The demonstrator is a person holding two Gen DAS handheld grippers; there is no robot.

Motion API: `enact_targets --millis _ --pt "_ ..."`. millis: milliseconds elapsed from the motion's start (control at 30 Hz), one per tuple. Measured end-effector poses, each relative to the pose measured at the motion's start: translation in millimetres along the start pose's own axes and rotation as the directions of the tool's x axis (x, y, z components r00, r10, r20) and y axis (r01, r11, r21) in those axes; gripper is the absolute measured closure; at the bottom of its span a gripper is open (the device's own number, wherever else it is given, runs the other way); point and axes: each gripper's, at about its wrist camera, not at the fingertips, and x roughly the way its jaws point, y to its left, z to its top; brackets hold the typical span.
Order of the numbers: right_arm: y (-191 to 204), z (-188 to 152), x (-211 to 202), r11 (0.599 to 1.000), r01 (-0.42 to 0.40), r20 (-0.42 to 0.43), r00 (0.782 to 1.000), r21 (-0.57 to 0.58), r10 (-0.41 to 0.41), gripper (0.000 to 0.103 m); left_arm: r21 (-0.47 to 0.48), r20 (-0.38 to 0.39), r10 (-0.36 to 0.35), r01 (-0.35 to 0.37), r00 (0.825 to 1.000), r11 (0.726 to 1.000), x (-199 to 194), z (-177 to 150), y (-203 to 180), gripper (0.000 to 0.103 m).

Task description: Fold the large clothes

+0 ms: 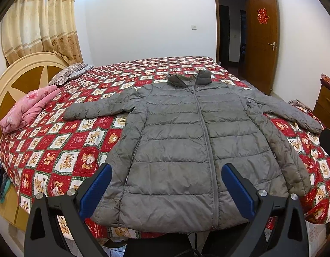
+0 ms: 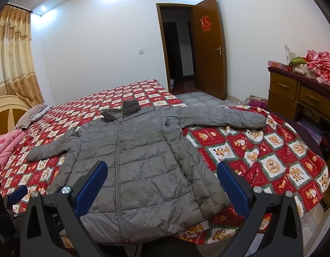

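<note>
Grey puffer jacket is laid flat, front up, zipped, on the bed's red-and-white bear-print bedspread, hem at the near edge, collar pointed toward the far wall. Both sleeves are spread outward; the one toward the open wooden door reaches the bed edge. Left gripper is held above the hem, jaws spread wide, blue pads on either side of the lower front, nothing pinched. Right gripper is likewise spread wide and empty, hovering over the hem's door-side corner. Folded pink blanket and striped pillow are seen by the headboard, well apart from the jacket. Wooden dresser is seen at the right wall.
</note>
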Motion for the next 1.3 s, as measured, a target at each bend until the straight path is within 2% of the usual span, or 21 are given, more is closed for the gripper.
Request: enact_targets --millis 500,933,1033,1100,1133,1167,1267,1300 --pt "5 28 57 1.0 0.019 -0.029 0.999 -0.005 -0.019 0.0 0.001 -0.082 0.028 -0.028 0.996 1.0 62 28 0 0.001" --pt "-4 43 127 1.0 0.012 -0.14 0.99 0.019 -0.009 0.0 0.01 -0.141 0.02 -0.019 0.99 1.0 128 63 -5 0.001" --pt "-27 54 148 0.997 -0.007 -0.158 0.987 0.08 0.02 0.002 -0.02 -0.137 -0.085 0.083 0.987 0.996 142 76 5 0.001" --pt "-45 60 160 0.994 -0.005 -0.171 0.985 0.113 0.025 0.008 -0.039 -0.133 -0.125 0.121 0.983 0.992 158 89 18 0.001" --pt "-59 65 167 0.99 0.003 -0.179 0.984 0.141 0.023 0.019 -0.039 -0.121 -0.109 0.105 0.987 0.994 168 97 27 0.001" --pt "-78 71 173 0.985 0.023 -0.182 0.983 0.173 0.009 0.023 -0.036 -0.107 -0.085 0.081 0.991 0.996 177 104 34 0.001" --pt "-142 90 188 0.958 0.104 -0.177 0.983 0.269 -0.057 0.023 -0.029 -0.084 -0.015 0.013 0.996 0.999 204 119 54 0.001" --pt "-174 95 193 0.934 0.148 -0.171 0.981 0.324 -0.096 0.023 -0.021 -0.077 0.011 -0.012 0.997 1.0 219 123 63 0.001"
